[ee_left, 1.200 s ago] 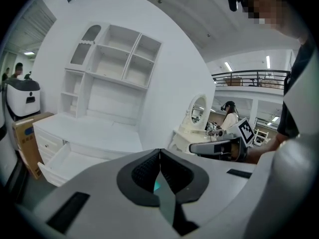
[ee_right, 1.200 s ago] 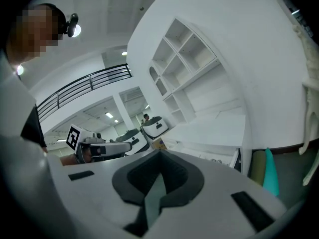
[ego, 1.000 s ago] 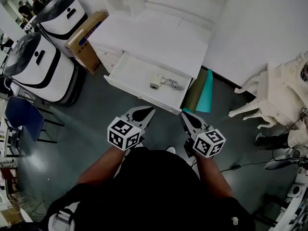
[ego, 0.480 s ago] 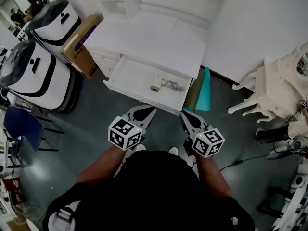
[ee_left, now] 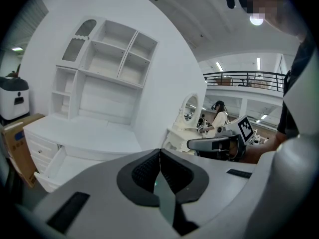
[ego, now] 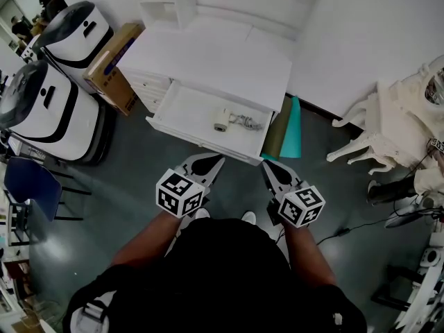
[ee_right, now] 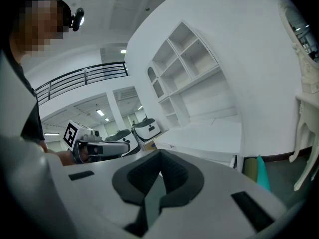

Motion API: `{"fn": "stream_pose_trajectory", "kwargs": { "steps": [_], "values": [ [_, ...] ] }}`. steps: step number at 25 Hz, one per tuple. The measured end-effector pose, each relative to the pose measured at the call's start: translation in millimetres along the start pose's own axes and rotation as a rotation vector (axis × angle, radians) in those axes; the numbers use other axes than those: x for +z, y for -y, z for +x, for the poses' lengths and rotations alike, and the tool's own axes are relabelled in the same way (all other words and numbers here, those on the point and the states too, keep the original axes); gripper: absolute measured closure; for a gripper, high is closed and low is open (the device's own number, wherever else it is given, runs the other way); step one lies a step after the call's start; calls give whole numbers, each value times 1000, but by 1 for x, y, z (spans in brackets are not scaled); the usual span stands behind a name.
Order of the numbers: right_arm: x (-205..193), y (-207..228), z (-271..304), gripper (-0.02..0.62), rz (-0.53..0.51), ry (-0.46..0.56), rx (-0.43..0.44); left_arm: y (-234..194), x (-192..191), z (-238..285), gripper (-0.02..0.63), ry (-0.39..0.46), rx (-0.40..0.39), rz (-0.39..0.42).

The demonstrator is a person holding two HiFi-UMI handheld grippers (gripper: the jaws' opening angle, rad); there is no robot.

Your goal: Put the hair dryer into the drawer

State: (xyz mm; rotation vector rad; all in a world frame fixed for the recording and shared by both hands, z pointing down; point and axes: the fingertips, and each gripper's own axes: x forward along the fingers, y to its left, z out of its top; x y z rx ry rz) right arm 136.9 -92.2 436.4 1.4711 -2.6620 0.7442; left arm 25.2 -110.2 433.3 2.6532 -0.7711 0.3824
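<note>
A white hair dryer [ego: 223,121] lies with its coiled cord [ego: 247,123] inside the open drawer [ego: 201,141] of a white dresser. Both grippers hang over the dark floor in front of the drawer, close to the person's body. My left gripper [ego: 212,159] is shut and empty, its pads meeting at the tip [ee_left: 160,151]. My right gripper [ego: 266,166] is also shut with nothing in it [ee_right: 160,154]. Neither touches the drawer. The drawer's side [ee_left: 49,169] shows at the lower left of the left gripper view.
Two white-and-black machines [ego: 50,106] [ego: 78,28] and a cardboard box [ego: 114,62] stand left of the dresser. Olive and teal rolls [ego: 294,129] lean at the drawer's right. Ornate white furniture [ego: 392,134] is at the right, a blue chair [ego: 29,184] at the left.
The head view has drifted a little, so the dresser sits slightly further left and up. Both grippers stay shut in about the same place.
</note>
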Motion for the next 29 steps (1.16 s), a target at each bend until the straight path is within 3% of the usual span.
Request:
{"fn": "stream_pose_trajectory", "kwargs": {
  "steps": [29],
  "values": [
    [2, -2, -10, 571, -32, 14, 4, 6, -1, -9, 595, 13, 26, 2]
  ]
}}
